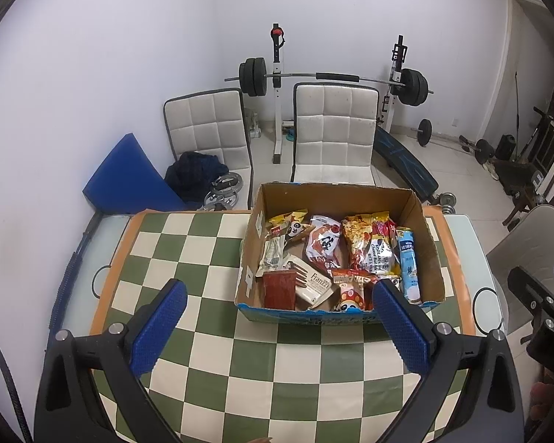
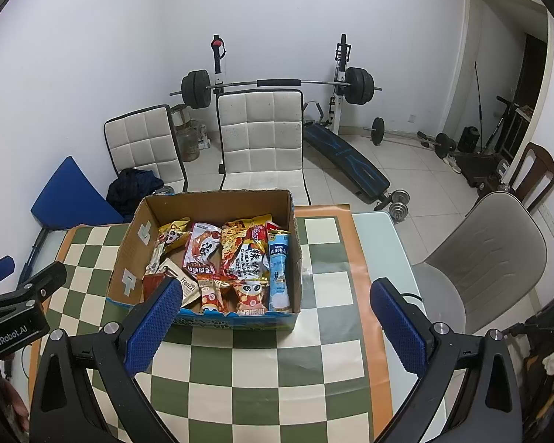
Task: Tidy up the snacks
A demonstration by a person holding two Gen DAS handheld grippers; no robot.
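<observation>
An open cardboard box (image 1: 428, 236) (image 2: 133, 243) stands on the green-and-cream checked tablecloth (image 1: 218, 350) (image 2: 262, 361). Inside lie several snack packs: a long light-blue pack (image 1: 409, 265) (image 2: 280, 269) along the right wall, a red-and-white pouch (image 1: 323, 243) (image 2: 201, 249), a pizza-print bag (image 1: 358, 238) (image 2: 236, 240), a Franzzi box (image 1: 312, 284) (image 2: 186, 284) and panda-print packs (image 1: 295, 227) (image 2: 251, 293). My left gripper (image 1: 280, 295) hangs open in front of the box with nothing between its blue pads. My right gripper (image 2: 277, 295) is open too, empty, just before the box's front wall.
Two white padded chairs (image 1: 332, 133) (image 2: 140, 140) stand behind the table, a grey chair (image 2: 484, 258) at its right. A barbell rack (image 1: 328, 77), a bench (image 2: 347, 162) and dumbbells (image 2: 399, 203) fill the floor beyond. A blue cushion (image 1: 129, 177) leans at the left wall.
</observation>
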